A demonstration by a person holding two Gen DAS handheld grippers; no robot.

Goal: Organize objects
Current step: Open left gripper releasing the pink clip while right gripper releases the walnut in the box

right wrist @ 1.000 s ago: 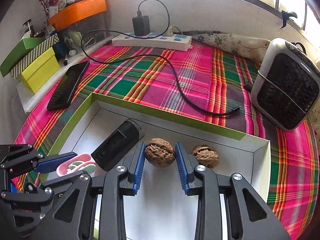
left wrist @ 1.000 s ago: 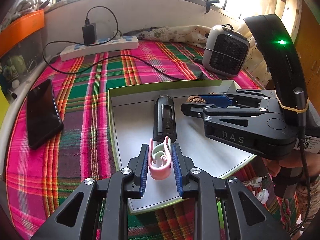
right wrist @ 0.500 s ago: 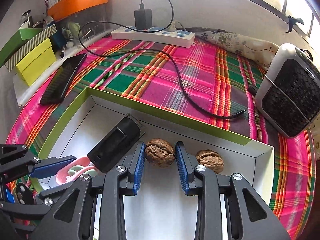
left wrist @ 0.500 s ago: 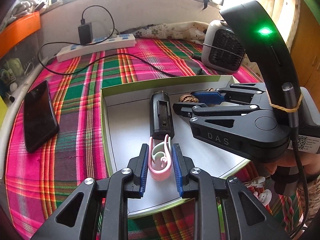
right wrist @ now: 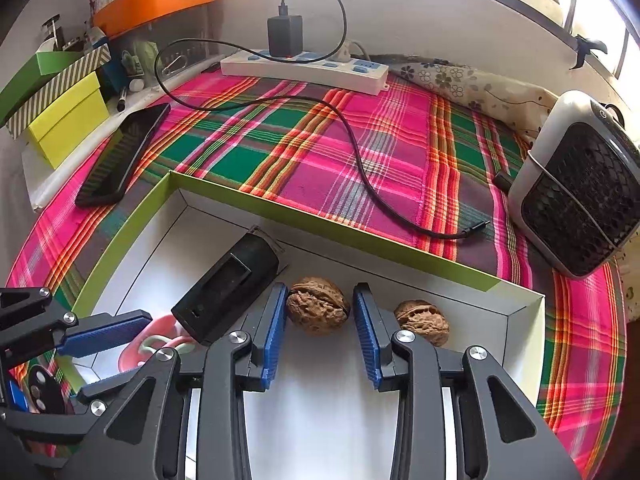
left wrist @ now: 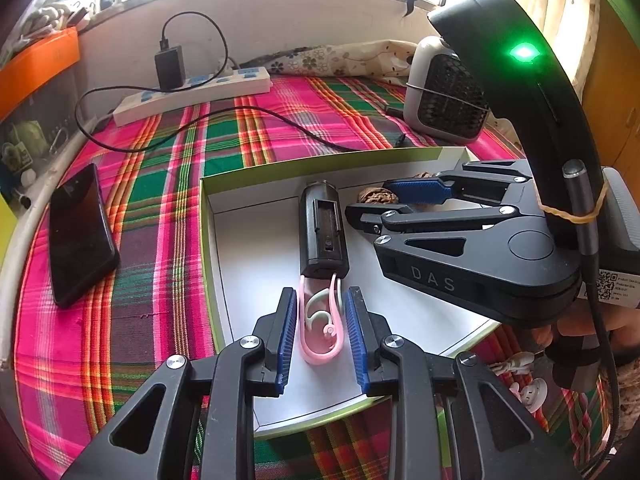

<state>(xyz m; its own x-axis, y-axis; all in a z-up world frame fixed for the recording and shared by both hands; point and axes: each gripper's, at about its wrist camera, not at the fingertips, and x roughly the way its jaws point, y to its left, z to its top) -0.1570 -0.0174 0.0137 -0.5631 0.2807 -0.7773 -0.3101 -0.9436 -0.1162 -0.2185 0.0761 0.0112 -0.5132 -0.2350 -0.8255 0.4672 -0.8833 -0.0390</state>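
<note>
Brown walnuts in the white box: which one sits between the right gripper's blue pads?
The left brown walnut, beside the black cylindrical device; the right gripper is opening around it. The other walnut lies outside, rightward.

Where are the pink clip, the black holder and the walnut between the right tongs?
pink clip (left wrist: pixel 320 354), left wrist view, rounded end
black holder (left wrist: pixel 323 236), left wrist view, slotted top
walnut (right wrist: pixel 317 306), right wrist view, shell middle

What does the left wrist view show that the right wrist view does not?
Only the left wrist view: a green light and a hand. Only the right wrist view: a striped box. Both: the tray, the black case, the pink clip, a walnut, the phone, the power strip and the heater.
</note>
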